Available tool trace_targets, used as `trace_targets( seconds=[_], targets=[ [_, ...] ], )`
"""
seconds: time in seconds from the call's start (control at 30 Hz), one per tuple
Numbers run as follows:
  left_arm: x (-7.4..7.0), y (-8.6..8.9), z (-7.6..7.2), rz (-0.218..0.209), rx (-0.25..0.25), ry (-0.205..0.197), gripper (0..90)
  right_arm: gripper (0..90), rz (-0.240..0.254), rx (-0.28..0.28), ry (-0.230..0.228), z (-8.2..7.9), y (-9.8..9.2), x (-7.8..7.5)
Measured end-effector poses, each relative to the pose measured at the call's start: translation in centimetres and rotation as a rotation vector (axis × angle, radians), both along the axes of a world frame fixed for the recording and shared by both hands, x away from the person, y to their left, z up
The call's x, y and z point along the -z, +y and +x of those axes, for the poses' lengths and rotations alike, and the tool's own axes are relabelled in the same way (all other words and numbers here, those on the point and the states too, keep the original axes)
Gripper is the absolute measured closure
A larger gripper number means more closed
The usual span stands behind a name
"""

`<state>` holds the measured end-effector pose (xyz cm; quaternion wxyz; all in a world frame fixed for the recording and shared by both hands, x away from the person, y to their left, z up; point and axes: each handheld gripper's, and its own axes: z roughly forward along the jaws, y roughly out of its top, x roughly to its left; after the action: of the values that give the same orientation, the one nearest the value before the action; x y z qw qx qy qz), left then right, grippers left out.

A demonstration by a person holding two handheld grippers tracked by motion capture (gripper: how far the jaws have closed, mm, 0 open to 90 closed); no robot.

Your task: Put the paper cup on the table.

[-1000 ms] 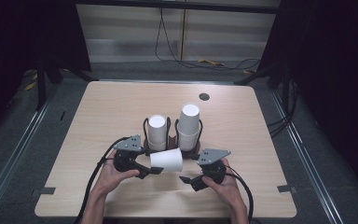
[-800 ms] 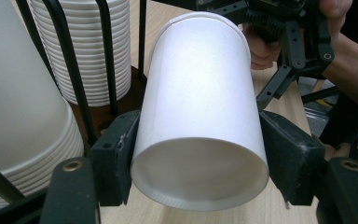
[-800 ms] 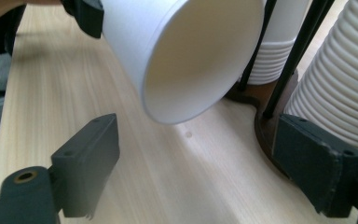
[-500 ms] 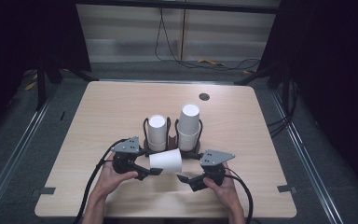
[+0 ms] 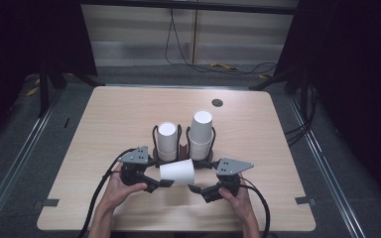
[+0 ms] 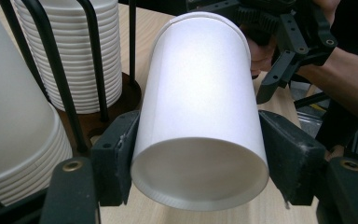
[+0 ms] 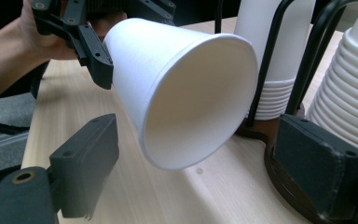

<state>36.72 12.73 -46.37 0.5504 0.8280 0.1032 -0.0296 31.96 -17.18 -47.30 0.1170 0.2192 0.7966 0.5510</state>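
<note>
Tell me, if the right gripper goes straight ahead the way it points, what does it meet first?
Most likely the open rim of the white paper cup, which the left gripper holds sideways. The right gripper stands open just before it.

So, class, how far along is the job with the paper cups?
Done: one paper cup is apart from the short stack and the tall stack in their wire holders. In hand: the left gripper is shut on it, holding it sideways; the right gripper has just been opening its jaws, which flank the cup's mouth without pressing. Left: probably setting that cup down, perhaps on a stack.
</note>
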Motion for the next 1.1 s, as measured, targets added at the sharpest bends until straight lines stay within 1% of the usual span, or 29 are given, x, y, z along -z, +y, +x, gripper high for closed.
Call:
trace_targets(
  seconds=[0.07,0.1,0.13,0.23,0.27,0.33,0.37,0.43,0.47,0.5,0.53,0.57,0.6,0.63,0.8,0.9,0.97,1.1],
  targets=[
    [0.0,-0.1,-0.1,-0.010,0.006,0.003,33.1,14.1,0.014,-0.003,-0.002,0.0,0.0,0.0],
    [0.0,-0.1,-0.1,-0.010,0.010,-0.002,33.1,14.0,0.022,-0.007,-0.003,0.0,0.0,0.1],
    [0.0,-0.1,-0.2,-0.013,0.007,0.005,33.1,14.1,0.038,-0.009,-0.004,0.0,0.0,0.1],
    [-0.1,-0.2,-0.2,-0.012,0.020,0.000,33.1,13.9,0.069,-0.016,-0.001,0.0,-0.2,0.3],
    [-0.1,-0.3,-0.3,-0.014,0.023,0.005,33.1,13.8,0.075,-0.017,0.003,0.0,-0.2,0.4],
    [-0.2,-0.5,-0.2,-0.006,0.035,-0.006,33.1,13.8,0.080,-0.024,0.006,0.0,-0.2,0.5],
    [-0.2,-0.6,-0.3,-0.009,0.036,-0.003,33.1,13.8,0.080,-0.023,0.006,0.0,-0.2,0.5],
    [-0.3,-0.7,-0.3,-0.010,0.040,-0.003,33.2,13.8,0.098,-0.042,0.006,0.1,-0.1,0.4],
    [-0.3,-0.8,-0.3,-0.018,0.046,-0.002,33.1,13.8,0.103,-0.036,0.008,0.1,-0.1,0.3],
    [-0.3,-0.9,-0.3,-0.023,0.055,0.003,33.1,13.6,0.107,-0.046,0.009,0.1,-0.1,0.3],
    [-0.4,-0.9,-0.3,-0.023,0.062,-0.003,33.2,13.6,0.114,-0.050,0.011,0.2,-0.1,0.2],
    [-0.4,-1.0,-0.4,-0.027,0.062,0.004,33.2,13.6,0.114,-0.049,0.009,0.2,-0.1,0.2],
    [-0.4,-1.0,-0.4,-0.027,0.065,0.006,33.2,13.6,0.114,-0.061,0.016,0.3,-0.1,0.1],
    [-0.4,-1.1,-0.4,-0.028,0.068,0.006,33.2,13.5,0.114,-0.073,0.019,0.3,0.0,0.1],
    [-0.4,-1.4,-0.6,-0.011,0.098,0.003,33.2,13.5,0.109,-0.100,0.032,0.4,0.4,0.2],
    [-0.3,-1.6,-0.6,-0.014,0.108,0.001,33.2,13.6,0.104,-0.115,0.036,0.5,0.7,0.2],
    [-0.3,-1.6,-0.6,-0.011,0.108,0.000,33.2,13.6,0.095,-0.121,0.042,0.5,0.9,0.2],
    [-0.4,-1.4,-0.5,-0.015,0.113,0.002,33.2,15.5,0.097,-0.135,0.050,0.7,1.0,-0.1]
  ],
)
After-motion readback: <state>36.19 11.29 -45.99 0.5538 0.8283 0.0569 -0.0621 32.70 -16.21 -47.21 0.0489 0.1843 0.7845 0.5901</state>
